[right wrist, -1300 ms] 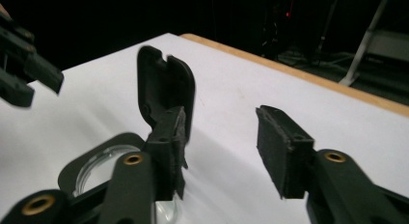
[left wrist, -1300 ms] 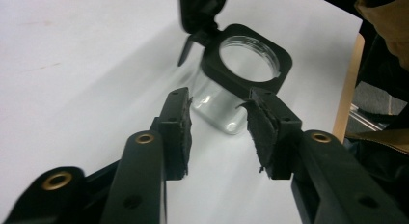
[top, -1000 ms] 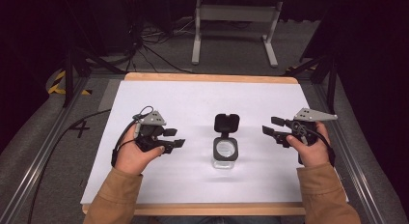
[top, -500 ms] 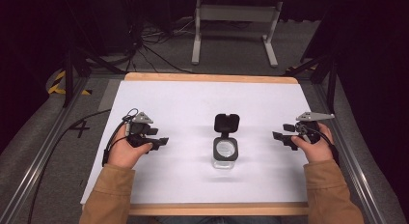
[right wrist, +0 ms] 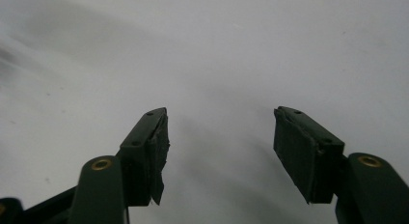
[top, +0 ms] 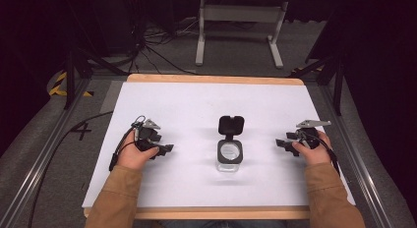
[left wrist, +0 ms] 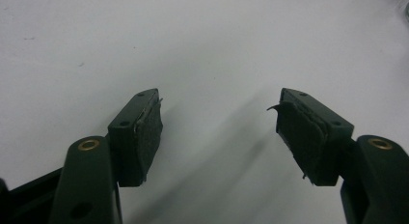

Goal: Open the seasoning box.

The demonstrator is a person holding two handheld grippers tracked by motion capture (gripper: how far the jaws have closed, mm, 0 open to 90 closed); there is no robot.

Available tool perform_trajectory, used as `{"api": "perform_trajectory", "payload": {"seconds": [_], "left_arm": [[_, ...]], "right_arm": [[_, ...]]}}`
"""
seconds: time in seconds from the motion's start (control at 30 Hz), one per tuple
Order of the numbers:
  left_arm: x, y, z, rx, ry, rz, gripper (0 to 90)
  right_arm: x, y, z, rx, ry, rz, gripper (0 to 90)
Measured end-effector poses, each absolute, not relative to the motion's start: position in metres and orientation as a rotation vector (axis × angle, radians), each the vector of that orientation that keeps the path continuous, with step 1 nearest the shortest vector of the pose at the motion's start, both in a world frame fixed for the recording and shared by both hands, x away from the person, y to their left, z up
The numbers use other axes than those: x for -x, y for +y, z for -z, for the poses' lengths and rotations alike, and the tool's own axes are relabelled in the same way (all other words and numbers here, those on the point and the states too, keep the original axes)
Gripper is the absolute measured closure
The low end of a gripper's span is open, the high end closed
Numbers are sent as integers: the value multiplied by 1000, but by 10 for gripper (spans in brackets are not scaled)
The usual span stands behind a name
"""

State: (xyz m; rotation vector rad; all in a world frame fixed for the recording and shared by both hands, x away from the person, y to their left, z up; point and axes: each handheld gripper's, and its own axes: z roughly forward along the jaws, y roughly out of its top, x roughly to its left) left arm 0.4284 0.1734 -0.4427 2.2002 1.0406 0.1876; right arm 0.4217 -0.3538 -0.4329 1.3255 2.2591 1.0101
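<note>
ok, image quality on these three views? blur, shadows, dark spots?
High view: white table sheet evenly lit, surroundings nearly black, container a bit soft. Left gripper view: left gripper sharp, soft shadow streaks on the sheet. Right gripper view: right gripper sharp, sheet behind hazy, darker at left.

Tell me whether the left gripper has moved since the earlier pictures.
Yes. In the high view the left gripper has shifted left, away from the clear container at the table's middle, its empty jaws having just been opening.
</note>
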Motion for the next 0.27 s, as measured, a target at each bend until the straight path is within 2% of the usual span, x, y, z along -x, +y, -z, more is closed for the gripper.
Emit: {"api": "perform_trajectory", "payload": {"seconds": [0.27], "left_arm": [[-429,171,447,-2193,1017,-261,298]], "right_arm": [[-421,-351,436,-1257,2226,-996,367]]}}
